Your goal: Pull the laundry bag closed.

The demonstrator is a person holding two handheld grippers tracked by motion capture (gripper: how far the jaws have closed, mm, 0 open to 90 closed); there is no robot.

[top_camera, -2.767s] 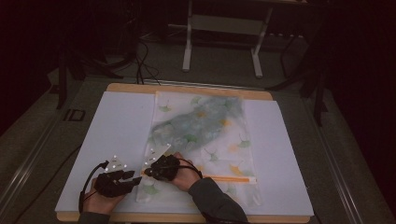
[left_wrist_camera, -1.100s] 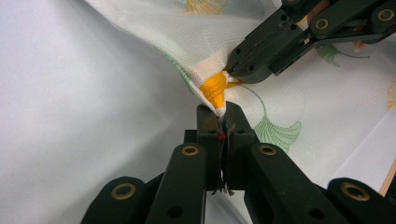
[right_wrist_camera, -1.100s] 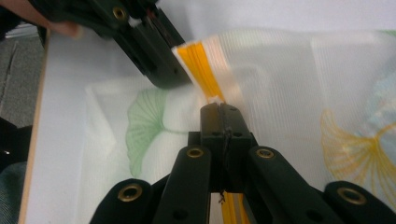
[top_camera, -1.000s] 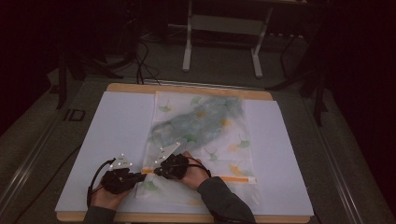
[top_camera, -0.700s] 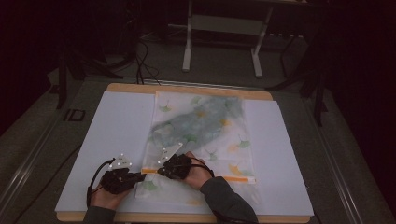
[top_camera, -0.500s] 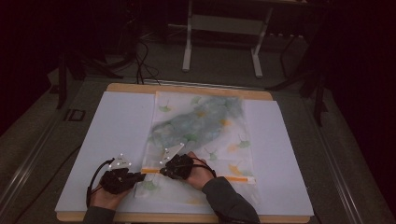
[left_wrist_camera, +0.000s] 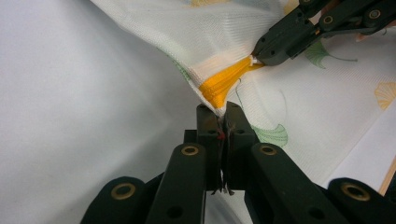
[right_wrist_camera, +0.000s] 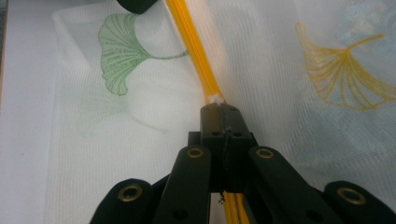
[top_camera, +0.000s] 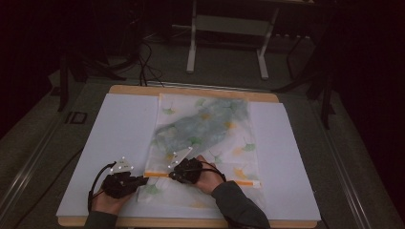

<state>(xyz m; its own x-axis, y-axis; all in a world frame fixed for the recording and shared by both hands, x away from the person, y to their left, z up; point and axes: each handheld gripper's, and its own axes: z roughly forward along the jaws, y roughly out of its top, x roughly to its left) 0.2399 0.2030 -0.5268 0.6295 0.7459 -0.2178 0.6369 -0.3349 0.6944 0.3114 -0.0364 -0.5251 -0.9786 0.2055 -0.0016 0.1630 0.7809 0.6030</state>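
Your left gripper (left_wrist_camera: 222,109) is clamped on the corner of the mesh bag (top_camera: 215,129) right at the end of its orange zipper (left_wrist_camera: 224,80), jaws pinched tight on the fabric. Your right gripper (right_wrist_camera: 219,108) is clenched on the zipper a little further along, close beside the left one. The bag itself lies flat in the middle of the white sheet (top_camera: 119,129) on the table (top_camera: 191,90), ginkgo-leaf print up, near edge by your hands.
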